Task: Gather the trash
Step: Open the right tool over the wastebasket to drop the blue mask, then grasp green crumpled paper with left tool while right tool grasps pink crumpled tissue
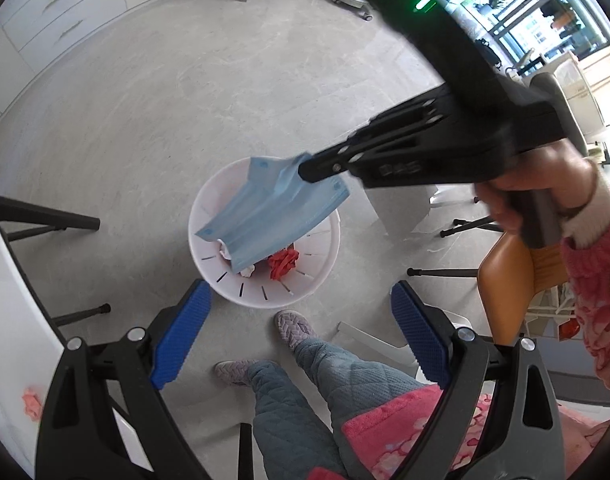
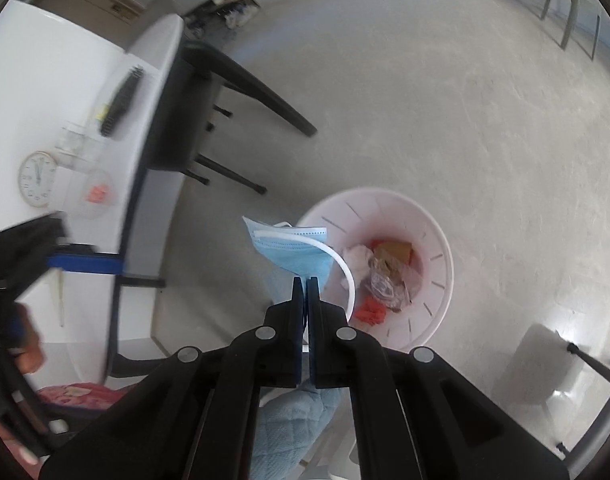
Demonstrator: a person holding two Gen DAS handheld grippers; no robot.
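Note:
A blue face mask [image 1: 265, 208] hangs over the white slotted bin [image 1: 325, 248] on the floor, pinched by my right gripper [image 1: 307, 170], which is shut on it. In the right wrist view the mask [image 2: 293, 252] dangles from the shut right gripper [image 2: 305, 280], its white ear loop [image 2: 337, 258] curving toward the bin [image 2: 441, 248]. The bin holds crumpled white, red and brown trash [image 2: 385, 276]. My left gripper [image 1: 301, 332] stands open above the floor near the bin's front, with nothing between its blue pads [image 1: 181, 340].
A white table [image 2: 65, 100] at the left carries a clock [image 2: 37, 178], a black brush [image 2: 121, 100], a clear container and orange scraps [image 2: 97, 192]. Black table legs [image 1: 45, 216], an orange chair [image 1: 505, 280] and the person's legs and slippers [image 1: 293, 326] surround the bin.

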